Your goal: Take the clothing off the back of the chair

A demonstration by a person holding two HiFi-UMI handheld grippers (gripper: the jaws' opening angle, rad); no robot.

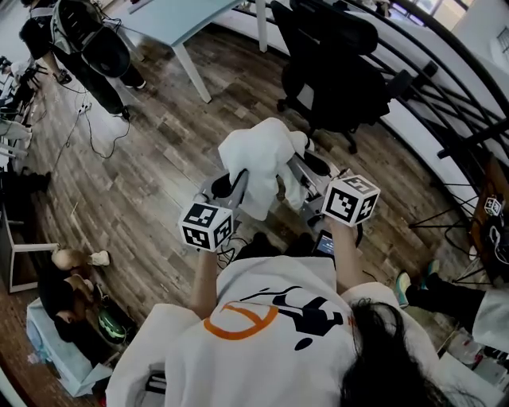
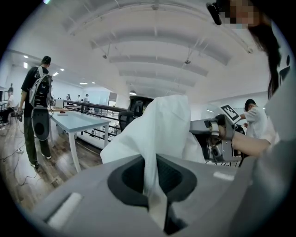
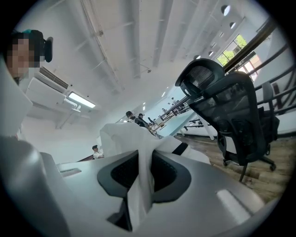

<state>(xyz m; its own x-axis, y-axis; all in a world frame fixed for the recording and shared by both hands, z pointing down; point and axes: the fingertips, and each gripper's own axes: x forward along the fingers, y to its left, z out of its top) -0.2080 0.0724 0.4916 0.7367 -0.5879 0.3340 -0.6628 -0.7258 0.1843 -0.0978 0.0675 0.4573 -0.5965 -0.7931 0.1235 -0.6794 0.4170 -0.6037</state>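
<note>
Out over the wood floor (image 1: 151,183), well apart from the near corner of the light blue table (image 1: 171,20), the white garment (image 1: 258,163) hangs bunched between the two grippers, in front of the person's chest. It touches neither the table's edge nor the black office chair (image 1: 334,63), which stands beyond it, off the table's right end and close to the black railing (image 1: 445,87). The chair's back is bare mesh in the right gripper view.

The left gripper (image 1: 236,184) is closed down narrow on a fold of the cloth. In the left gripper view a thin strip of white fabric runs down between the grey jaws and is pinched where they meet, while the rest of the garment billows up ahead of them.

The right gripper (image 1: 290,171) is likewise drawn in tight on the garment. Its own view shows a twisted band of cloth squeezed between the dark pads (image 3: 164,173), with the loose part rising above.

Both marker cubes face up toward the head camera, and the jaws point away from the person in a white printed T-shirt (image 1: 270,342).

Beside the table's long left edge stands another person with a backpack (image 2: 39,102).
</note>
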